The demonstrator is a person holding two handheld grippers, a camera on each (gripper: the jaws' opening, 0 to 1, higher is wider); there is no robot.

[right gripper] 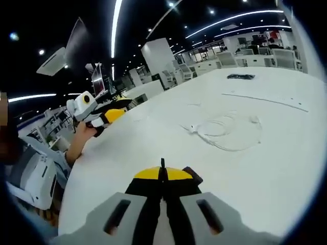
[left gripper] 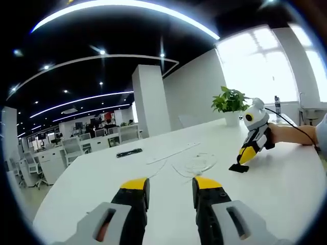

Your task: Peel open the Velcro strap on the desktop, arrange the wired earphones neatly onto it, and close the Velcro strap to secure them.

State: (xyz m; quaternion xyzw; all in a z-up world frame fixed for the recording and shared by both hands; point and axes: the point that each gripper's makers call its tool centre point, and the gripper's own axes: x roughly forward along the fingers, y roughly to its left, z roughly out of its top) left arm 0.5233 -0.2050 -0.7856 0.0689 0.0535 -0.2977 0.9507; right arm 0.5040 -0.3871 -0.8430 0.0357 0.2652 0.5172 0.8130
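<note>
Left tongs (left gripper: 171, 186) are hovering agape and empty over the white desk (left gripper: 286, 189), with the coiled earphones (left gripper: 196, 164) lying just ahead at 12 o'clock. Right tongs (right gripper: 163, 176) are sitting pinched together on a dark strap (right gripper: 191, 176); earphones lying ahead at 1 o'clock.

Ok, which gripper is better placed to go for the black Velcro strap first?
Probably left. The left gripper is open, and the Velcro strap lies nearly straight ahead of it. From the right gripper, which is shut, the strap sits beyond the earphones.
</note>
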